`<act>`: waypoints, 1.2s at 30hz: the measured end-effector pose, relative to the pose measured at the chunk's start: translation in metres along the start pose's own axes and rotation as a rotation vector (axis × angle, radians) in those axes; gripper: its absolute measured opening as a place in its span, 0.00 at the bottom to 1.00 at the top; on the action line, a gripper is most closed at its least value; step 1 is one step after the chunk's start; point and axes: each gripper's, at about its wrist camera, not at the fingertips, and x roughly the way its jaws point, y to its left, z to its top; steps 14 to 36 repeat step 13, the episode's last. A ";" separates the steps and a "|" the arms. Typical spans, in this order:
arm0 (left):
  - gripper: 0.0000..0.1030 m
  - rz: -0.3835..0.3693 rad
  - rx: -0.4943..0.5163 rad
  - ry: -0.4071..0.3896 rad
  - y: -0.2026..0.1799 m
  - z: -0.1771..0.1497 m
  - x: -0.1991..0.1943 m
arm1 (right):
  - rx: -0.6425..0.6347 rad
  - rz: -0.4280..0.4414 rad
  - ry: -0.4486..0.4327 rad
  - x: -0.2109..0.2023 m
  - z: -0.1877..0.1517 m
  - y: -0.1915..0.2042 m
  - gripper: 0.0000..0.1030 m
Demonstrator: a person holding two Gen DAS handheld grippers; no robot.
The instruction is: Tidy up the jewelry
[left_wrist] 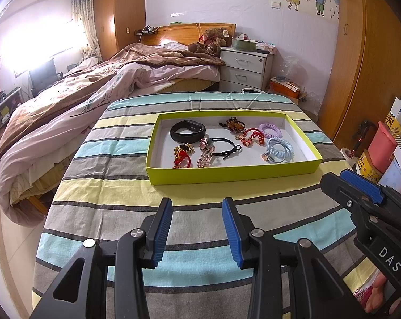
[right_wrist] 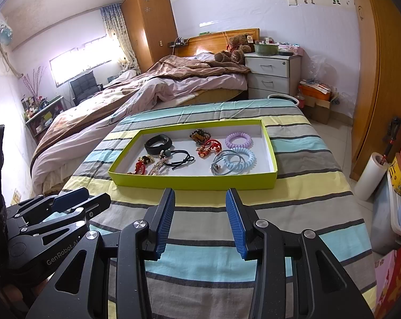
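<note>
A lime-green tray sits on the striped table. Inside lie a black wristband, a black hair tie, red knotted bracelets, a pink crystal clip, a purple coil tie and blue coil ties. My left gripper is open and empty, just short of the tray's near wall. My right gripper is open and empty, also in front of the tray; it shows at the right in the left wrist view.
The striped cloth covers the table. A bed lies to the left and behind. A white nightstand stands at the back. Boxes and a pink container crowd the right side by a wooden wardrobe.
</note>
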 end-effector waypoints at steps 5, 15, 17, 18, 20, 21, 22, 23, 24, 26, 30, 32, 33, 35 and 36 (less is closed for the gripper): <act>0.38 -0.004 -0.006 0.004 0.000 0.001 0.002 | 0.001 0.001 -0.001 0.000 0.000 0.000 0.40; 0.38 -0.009 -0.008 0.004 0.001 0.002 0.003 | 0.001 0.000 0.000 0.000 0.000 0.000 0.40; 0.38 -0.009 -0.008 0.004 0.001 0.002 0.003 | 0.001 0.000 0.000 0.000 0.000 0.000 0.40; 0.38 -0.009 -0.008 0.004 0.001 0.002 0.003 | 0.001 0.000 0.000 0.000 0.000 0.000 0.40; 0.38 -0.009 -0.008 0.004 0.001 0.002 0.003 | 0.001 0.000 0.000 0.000 0.000 0.000 0.40; 0.38 -0.009 -0.008 0.004 0.001 0.002 0.003 | 0.001 0.000 0.000 0.000 0.000 0.000 0.40; 0.38 -0.009 -0.008 0.004 0.001 0.002 0.003 | 0.001 0.000 0.000 0.000 0.000 0.000 0.40; 0.38 -0.009 -0.008 0.004 0.001 0.002 0.003 | 0.001 0.000 0.000 0.000 0.000 0.000 0.40; 0.38 -0.009 -0.008 0.004 0.001 0.002 0.003 | 0.001 0.000 0.000 0.000 0.000 0.000 0.40; 0.38 -0.009 -0.008 0.004 0.001 0.002 0.003 | 0.001 0.000 0.000 0.000 0.000 0.000 0.40; 0.38 -0.009 -0.008 0.004 0.001 0.002 0.003 | 0.001 0.000 0.000 0.000 0.000 0.000 0.40; 0.38 -0.009 -0.008 0.004 0.001 0.002 0.003 | 0.001 0.000 0.000 0.000 0.000 0.000 0.40; 0.38 -0.009 -0.008 0.004 0.001 0.002 0.003 | 0.001 0.000 0.000 0.000 0.000 0.000 0.40; 0.38 -0.009 -0.008 0.004 0.001 0.002 0.003 | 0.001 0.000 0.000 0.000 0.000 0.000 0.40; 0.38 -0.009 -0.008 0.004 0.001 0.002 0.003 | 0.001 0.000 0.000 0.000 0.000 0.000 0.40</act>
